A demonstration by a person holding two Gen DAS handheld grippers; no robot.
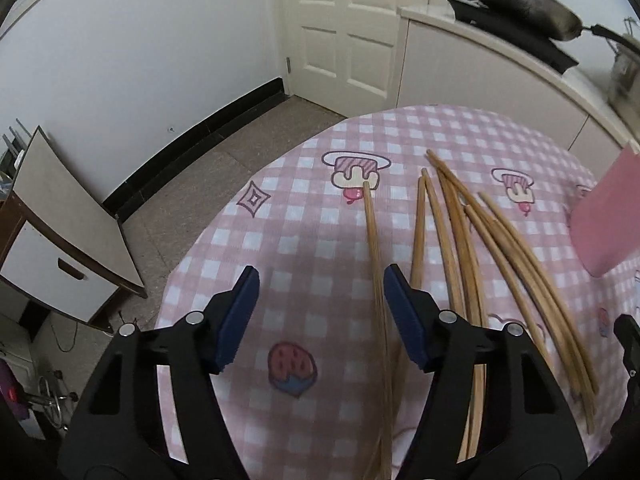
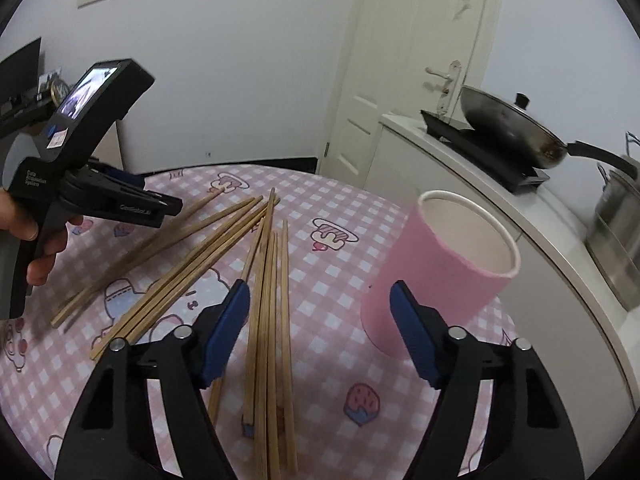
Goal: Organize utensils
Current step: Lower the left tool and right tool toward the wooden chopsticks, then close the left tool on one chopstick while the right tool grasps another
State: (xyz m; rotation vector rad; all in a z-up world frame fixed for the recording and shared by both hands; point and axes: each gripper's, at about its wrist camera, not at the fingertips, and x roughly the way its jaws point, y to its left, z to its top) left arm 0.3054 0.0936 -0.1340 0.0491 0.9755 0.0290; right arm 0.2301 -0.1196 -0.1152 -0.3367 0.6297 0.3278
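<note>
Several wooden chopsticks lie loose on the round table with a pink checked cloth. A pink paper cup stands upright and empty at the right; its side shows in the left wrist view. My left gripper is open above the cloth, with one chopstick lying between its fingers. It shows in the right wrist view over the leftmost chopsticks. My right gripper is open and empty above the near bundle, with the cup just right of it.
A white counter stands close behind the table on the right, with a wok on a black cooktop and a steel pot. A white door is behind. A low cabinet stands on the floor at left.
</note>
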